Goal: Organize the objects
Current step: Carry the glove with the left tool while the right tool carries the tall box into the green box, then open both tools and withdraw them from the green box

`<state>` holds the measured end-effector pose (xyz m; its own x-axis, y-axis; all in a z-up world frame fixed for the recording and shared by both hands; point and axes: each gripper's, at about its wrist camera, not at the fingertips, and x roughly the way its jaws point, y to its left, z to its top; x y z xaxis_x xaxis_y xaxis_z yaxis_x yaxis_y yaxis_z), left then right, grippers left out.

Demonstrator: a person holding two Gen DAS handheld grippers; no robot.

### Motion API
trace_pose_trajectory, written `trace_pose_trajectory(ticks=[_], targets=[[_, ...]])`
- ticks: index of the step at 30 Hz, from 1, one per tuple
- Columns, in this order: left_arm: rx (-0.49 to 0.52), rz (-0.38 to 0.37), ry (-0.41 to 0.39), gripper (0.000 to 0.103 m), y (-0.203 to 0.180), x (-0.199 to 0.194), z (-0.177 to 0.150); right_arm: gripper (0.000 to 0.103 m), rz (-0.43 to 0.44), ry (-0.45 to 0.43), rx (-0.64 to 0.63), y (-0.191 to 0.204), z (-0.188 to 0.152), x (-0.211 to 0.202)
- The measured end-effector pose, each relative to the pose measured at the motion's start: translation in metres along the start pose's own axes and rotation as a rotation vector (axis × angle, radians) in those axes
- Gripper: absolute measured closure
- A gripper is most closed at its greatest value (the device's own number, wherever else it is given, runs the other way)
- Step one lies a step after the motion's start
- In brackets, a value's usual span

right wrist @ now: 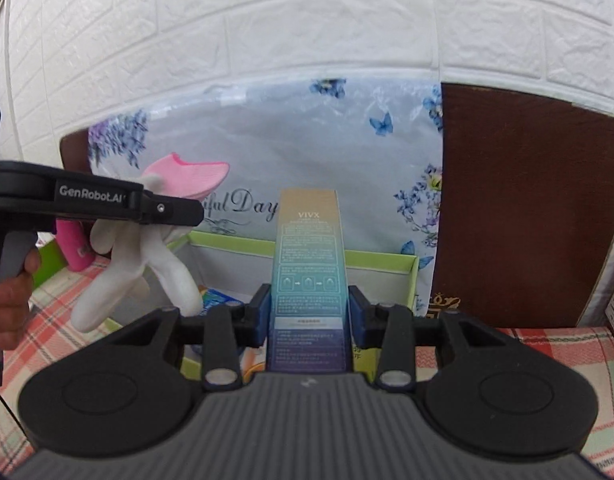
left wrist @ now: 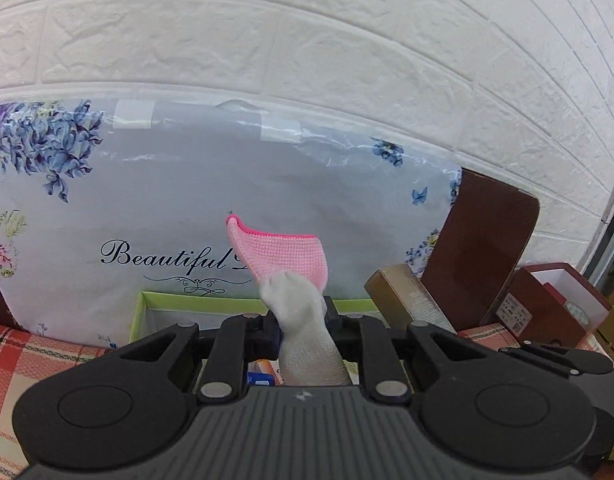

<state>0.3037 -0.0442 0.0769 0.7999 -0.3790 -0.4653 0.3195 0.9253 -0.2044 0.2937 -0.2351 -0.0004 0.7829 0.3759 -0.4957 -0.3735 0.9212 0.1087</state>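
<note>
My left gripper (left wrist: 303,320) is shut on a white glove with a pink cuff (left wrist: 283,252) and holds it above a green-rimmed open box (left wrist: 195,302). In the right wrist view the left gripper (right wrist: 163,210) shows at the left with the glove (right wrist: 147,248) hanging from it. My right gripper (right wrist: 307,312) is shut on a tall gradient carton marked VIVX (right wrist: 307,264), held upright over the same green box (right wrist: 379,258). The carton also shows in the left wrist view (left wrist: 411,296).
A floral bag reading "Beautiful Day" (left wrist: 187,200) leans on the white brick wall. A brown board (right wrist: 527,208) stands to the right. A pink object (right wrist: 73,248) lies at the left. Red boxes (left wrist: 547,300) sit at the right on a plaid cloth (left wrist: 35,356).
</note>
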Motion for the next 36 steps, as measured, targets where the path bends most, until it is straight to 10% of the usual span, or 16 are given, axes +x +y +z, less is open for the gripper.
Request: trace_pose_trajectory(ticks=[8,10,12,20,36], targets=[[0.007,0.052,0.012,0.082,0.016,0.038,-0.015,0.064,0.024,0.03,-0.075,0.007,-0.01,0.042],[0.02,0.076,0.008,0.034,0.019,0.039,-0.022,0.044,0.012,0.046,-0.11,0.011,-0.015,0.05],[0.02,0.107,0.002,0.016,0.023,0.036,-0.03,0.021,-0.021,0.053,-0.13,0.013,-0.021,0.053],[-0.02,0.124,0.01,0.016,0.03,0.014,-0.034,0.0,-0.056,0.02,-0.129,0.012,-0.024,0.029],[-0.053,0.176,0.042,0.011,-0.013,-0.123,-0.095,0.0,-0.034,-0.06,0.008,0.034,-0.06,-0.119]])
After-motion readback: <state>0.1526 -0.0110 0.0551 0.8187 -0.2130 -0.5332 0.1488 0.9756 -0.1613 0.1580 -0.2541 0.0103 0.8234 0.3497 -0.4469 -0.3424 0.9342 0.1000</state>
